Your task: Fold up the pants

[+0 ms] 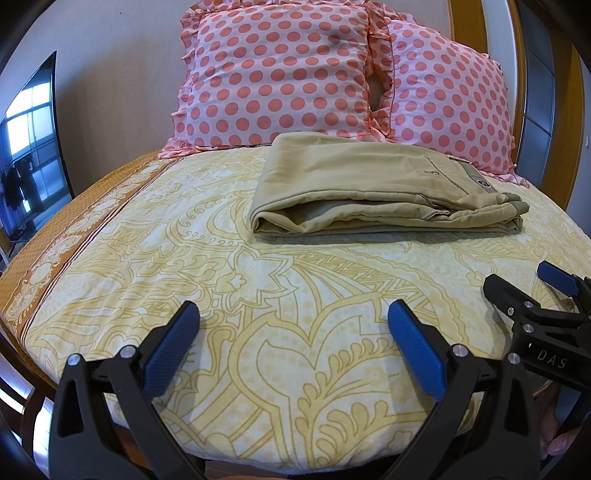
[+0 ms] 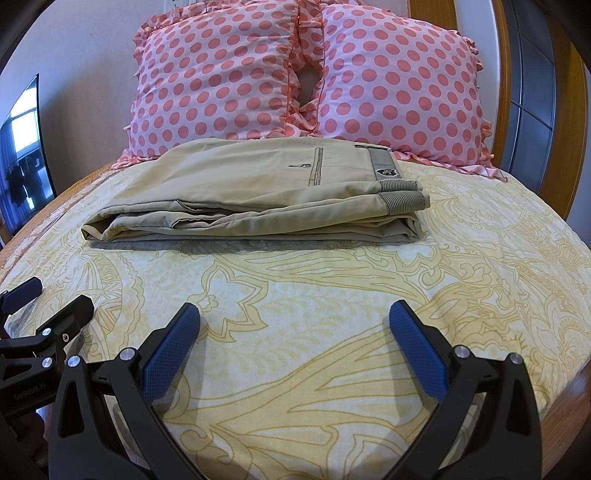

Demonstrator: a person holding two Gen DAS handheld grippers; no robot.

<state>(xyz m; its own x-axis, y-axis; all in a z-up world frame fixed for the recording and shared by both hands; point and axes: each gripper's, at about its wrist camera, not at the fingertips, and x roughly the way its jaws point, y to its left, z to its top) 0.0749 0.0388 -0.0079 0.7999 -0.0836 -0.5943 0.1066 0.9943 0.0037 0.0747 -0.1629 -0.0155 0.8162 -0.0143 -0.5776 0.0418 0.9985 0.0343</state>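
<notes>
The beige pants (image 1: 369, 184) lie folded in a flat stack on the bed, waistband to the right; they also show in the right wrist view (image 2: 258, 195). My left gripper (image 1: 293, 314) is open and empty, low over the sheet, well short of the pants. My right gripper (image 2: 295, 314) is open and empty, also short of the pants. The right gripper shows at the right edge of the left wrist view (image 1: 524, 286). The left gripper shows at the left edge of the right wrist view (image 2: 55, 295).
The bed (image 1: 221, 295) has a yellow patterned sheet with an orange border at the left. Two pink polka-dot pillows (image 1: 280, 74) (image 1: 443, 103) lean on the wooden headboard (image 1: 465, 22) behind the pants. A dark screen (image 1: 33, 129) stands at the far left.
</notes>
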